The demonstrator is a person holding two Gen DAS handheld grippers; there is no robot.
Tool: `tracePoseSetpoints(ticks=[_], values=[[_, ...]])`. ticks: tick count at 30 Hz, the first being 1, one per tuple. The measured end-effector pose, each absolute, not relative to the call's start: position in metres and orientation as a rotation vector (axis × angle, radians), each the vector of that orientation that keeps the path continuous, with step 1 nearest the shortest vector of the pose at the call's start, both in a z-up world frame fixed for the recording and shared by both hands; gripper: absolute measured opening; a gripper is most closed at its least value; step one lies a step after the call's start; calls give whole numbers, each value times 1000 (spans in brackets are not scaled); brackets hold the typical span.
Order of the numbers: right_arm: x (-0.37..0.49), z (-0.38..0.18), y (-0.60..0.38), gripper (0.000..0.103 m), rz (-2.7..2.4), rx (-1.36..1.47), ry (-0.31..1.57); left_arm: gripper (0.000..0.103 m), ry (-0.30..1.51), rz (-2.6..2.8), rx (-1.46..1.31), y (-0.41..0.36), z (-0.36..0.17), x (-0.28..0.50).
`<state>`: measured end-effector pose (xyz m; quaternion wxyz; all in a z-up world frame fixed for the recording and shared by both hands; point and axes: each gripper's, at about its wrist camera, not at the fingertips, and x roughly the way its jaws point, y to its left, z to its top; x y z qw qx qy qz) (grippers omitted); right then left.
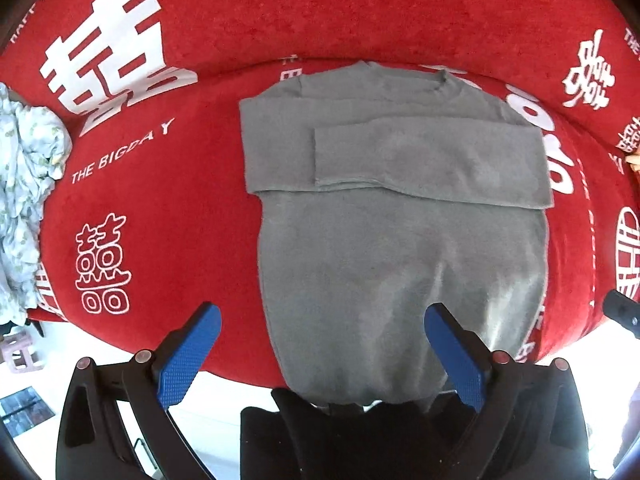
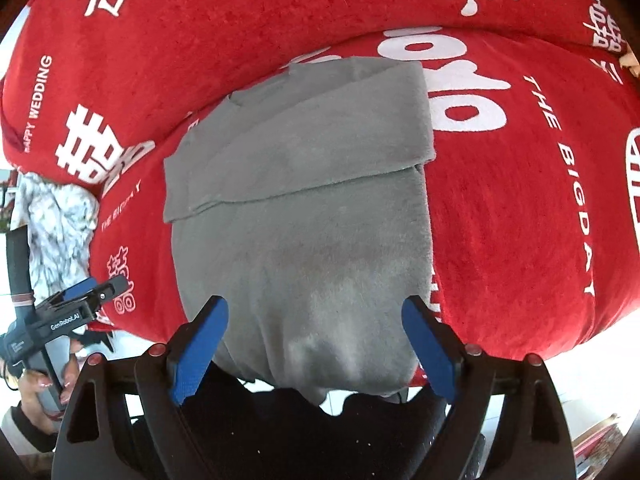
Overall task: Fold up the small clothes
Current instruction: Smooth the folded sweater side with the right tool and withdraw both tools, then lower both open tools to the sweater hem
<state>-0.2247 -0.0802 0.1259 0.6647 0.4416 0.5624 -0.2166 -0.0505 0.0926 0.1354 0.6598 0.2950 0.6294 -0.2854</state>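
Note:
A grey long-sleeved sweater (image 1: pixel 400 248) lies flat on a red cover (image 1: pixel 168 208) printed with white characters. Its collar is at the far side, and both sleeves (image 1: pixel 420 160) are folded across the chest. The hem hangs over the near edge. My left gripper (image 1: pixel 322 312) hovers above the sweater's lower left part, open, with nothing between its blue pads (image 1: pixel 188 356). My right gripper (image 2: pixel 316 304) hovers over the lower part of the sweater (image 2: pixel 304 220), also open and holding nothing. In the right wrist view the left gripper (image 2: pixel 92 296) shows at the left, held by a hand (image 2: pixel 44 384).
A crumpled white floral cloth (image 1: pixel 24 184) lies at the cover's left end, also seen in the right wrist view (image 2: pixel 56 232). The red cover's (image 2: pixel 520 200) rounded front edge drops to a white floor (image 1: pixel 100 352). A small pink stool (image 1: pixel 18 354) stands on the floor at the left.

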Motion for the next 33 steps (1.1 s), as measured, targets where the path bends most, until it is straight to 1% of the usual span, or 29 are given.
tracePoseSetpoints(ticks=[5, 12, 16, 21, 27, 33], values=[[-236, 123, -89, 91, -452, 1029, 1295, 102, 1396, -621, 647, 96, 146, -77], [-244, 118, -105, 91, -413, 993, 1360, 102, 1421, -576, 592, 105, 141, -107], [-252, 119, -108, 91, -413, 1027, 1337, 102, 1432, -567, 592, 112, 138, -117], [-261, 104, -97, 91, -418, 1091, 1326, 102, 1431, -568, 592, 125, 132, -122], [-274, 76, -64, 91, -443, 1119, 1350, 102, 1468, -584, 602, 154, 99, -117], [-295, 36, -35, 91, -465, 1157, 1386, 102, 1502, -567, 603, 189, 52, -115]])
